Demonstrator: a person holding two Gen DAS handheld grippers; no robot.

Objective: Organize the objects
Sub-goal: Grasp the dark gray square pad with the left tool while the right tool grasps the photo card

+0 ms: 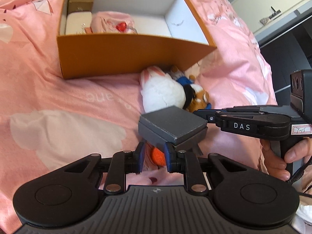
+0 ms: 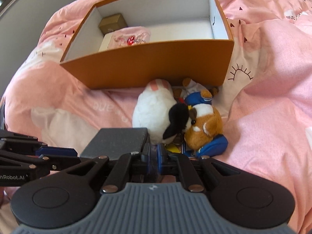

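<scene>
The pink printed duvet [image 2: 273, 136] on the bed carries everything. On it sits the large orange cardboard box with a white inside [image 2: 148, 66], open at the top. Its left end already holds a small gold box [image 2: 112, 25], a white box [image 1: 78, 23] and a pink pouch with a red charm [image 2: 130, 37]; the right half is bare, so there is plenty of room there. By my reading the task is about half done.

Still outside, touching the box's near wall, lie a white plush rabbit [image 2: 154, 109] and a brown plush dog in blue clothes [image 2: 204, 128], pressed together.

Nearest the cameras is a dark grey flat box [image 1: 173, 124], lifted over the duvet. The right tool [image 2: 154, 152] is clamped on its edge. The left tool [image 1: 155, 154] sits at its near corner, fingers a little apart; whether they grip it I cannot tell.

The tall near wall must be cleared before the grey box goes in.
</scene>
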